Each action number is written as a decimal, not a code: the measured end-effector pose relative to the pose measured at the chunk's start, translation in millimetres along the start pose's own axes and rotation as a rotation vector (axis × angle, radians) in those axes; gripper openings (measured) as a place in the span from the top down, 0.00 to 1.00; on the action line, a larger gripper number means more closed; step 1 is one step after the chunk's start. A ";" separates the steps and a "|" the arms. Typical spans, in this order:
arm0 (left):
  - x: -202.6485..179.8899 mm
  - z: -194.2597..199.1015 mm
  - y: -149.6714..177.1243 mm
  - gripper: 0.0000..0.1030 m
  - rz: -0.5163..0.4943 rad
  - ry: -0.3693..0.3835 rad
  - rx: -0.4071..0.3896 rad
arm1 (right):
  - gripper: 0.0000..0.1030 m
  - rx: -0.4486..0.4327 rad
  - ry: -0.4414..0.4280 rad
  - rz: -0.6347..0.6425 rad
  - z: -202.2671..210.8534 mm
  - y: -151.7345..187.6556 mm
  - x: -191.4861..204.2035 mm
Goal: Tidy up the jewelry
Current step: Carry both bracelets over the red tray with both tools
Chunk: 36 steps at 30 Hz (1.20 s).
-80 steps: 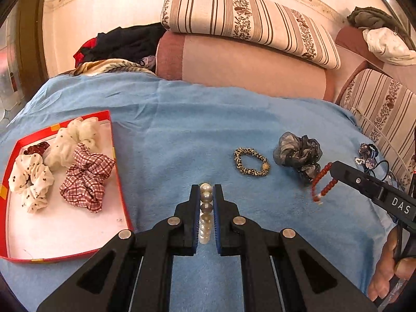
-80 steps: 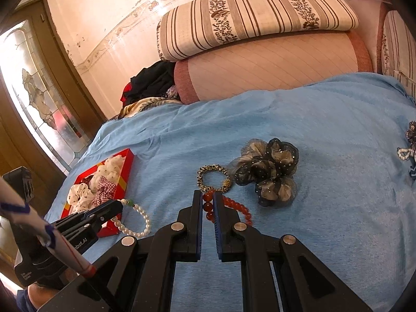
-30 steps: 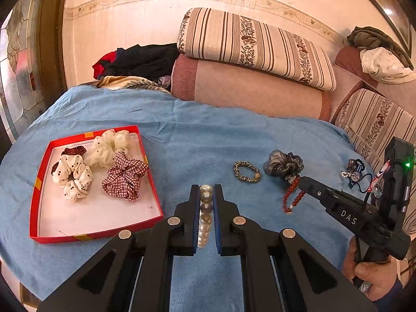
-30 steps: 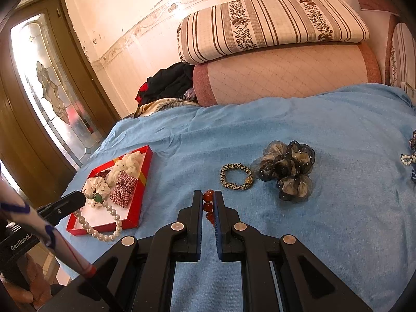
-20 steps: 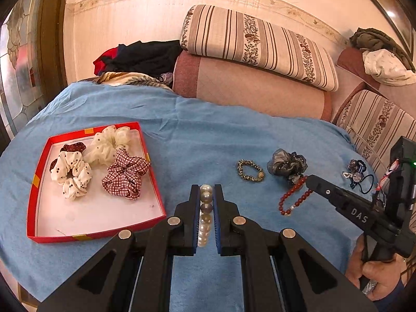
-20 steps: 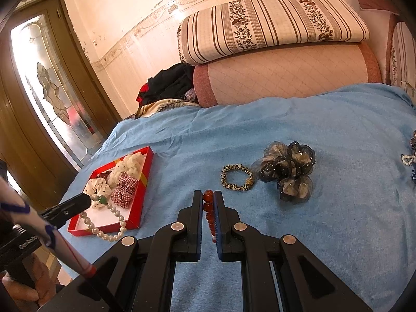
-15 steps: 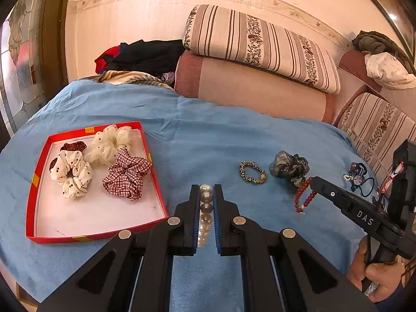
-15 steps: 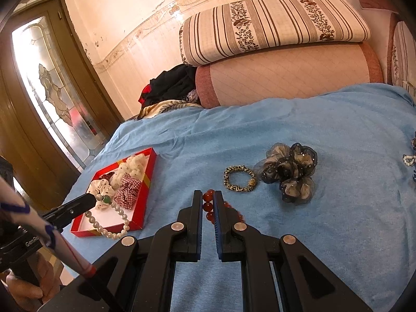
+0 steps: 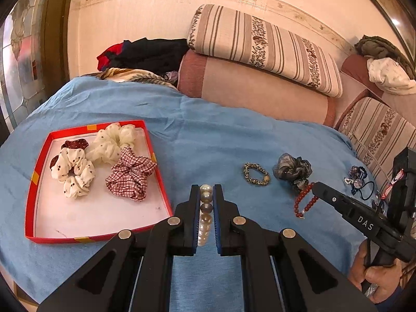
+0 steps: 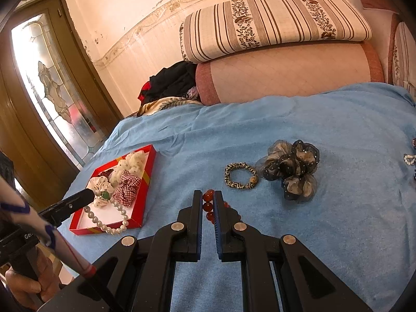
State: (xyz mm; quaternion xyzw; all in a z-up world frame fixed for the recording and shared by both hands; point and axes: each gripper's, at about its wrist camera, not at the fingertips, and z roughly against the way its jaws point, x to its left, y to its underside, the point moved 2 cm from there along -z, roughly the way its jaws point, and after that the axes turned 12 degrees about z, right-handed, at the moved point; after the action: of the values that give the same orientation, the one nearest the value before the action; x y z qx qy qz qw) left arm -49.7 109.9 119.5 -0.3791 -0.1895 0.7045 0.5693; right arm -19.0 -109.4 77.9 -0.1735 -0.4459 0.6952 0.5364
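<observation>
I'm holding my left gripper [image 9: 206, 195] clamped on the pearl bracelet [image 9: 205, 208], which is hanging just off the near corner of the red tray [image 9: 33, 182] where three scrunchies are sitting. My right gripper [image 10: 208, 200] is pinching the red bead bracelet [image 10: 208, 204] above the blue blanket [image 10: 338, 221]. "DAS" is showing in white on the right gripper's finger [image 9: 364, 223]; the left one's label is only reading "Ge", the rest being cut off.
</observation>
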 end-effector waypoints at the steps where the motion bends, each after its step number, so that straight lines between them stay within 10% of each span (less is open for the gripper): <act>1: 2.1 0.5 -0.5 0.91 0.001 -0.002 -0.001 | 0.92 0.000 0.000 0.001 -0.2 -0.2 0.7; 36: 185.1 41.7 -46.3 0.91 0.257 -0.150 -0.110 | 0.92 0.020 -0.191 0.194 -44.6 -55.9 160.0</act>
State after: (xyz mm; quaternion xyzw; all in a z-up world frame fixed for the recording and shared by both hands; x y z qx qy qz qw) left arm -62.4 304.8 119.6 -0.3774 -0.2198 0.7862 0.4372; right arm -12.2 55.5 136.7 -0.1435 -0.4693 0.7614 0.4235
